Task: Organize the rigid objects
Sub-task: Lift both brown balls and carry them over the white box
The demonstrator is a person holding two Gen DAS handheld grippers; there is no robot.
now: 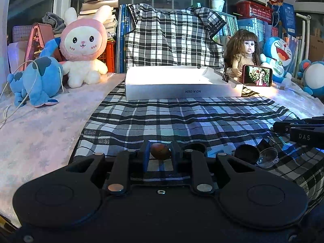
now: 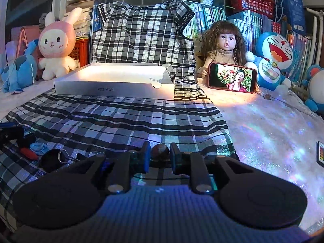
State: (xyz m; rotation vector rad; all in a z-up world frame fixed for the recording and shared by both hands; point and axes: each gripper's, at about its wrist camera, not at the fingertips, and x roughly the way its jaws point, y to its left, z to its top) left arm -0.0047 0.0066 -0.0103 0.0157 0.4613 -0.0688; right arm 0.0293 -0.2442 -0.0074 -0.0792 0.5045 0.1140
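My left gripper (image 1: 160,154) is shut on a small reddish-brown oval nut (image 1: 160,151), low over the checked cloth (image 1: 162,119). My right gripper (image 2: 160,155) is shut on a similar dark brown nut (image 2: 160,151) at the cloth's right edge. It also shows at the right of the left wrist view (image 1: 299,130). A shallow white box (image 1: 182,85) lies open at the far end of the cloth; it also shows in the right wrist view (image 2: 115,85). A black round cap (image 1: 247,154), a clear suction cup (image 1: 267,157) and a binder clip (image 2: 64,156) lie on the cloth.
A rabbit plush (image 1: 83,46) and a blue plush (image 1: 34,81) sit at the back left. A doll (image 2: 224,46), a phone playing video (image 2: 232,78) and a Doraemon plush (image 2: 271,58) sit at the back right. Books and baskets stand behind. A small card (image 2: 320,154) lies at the far right.
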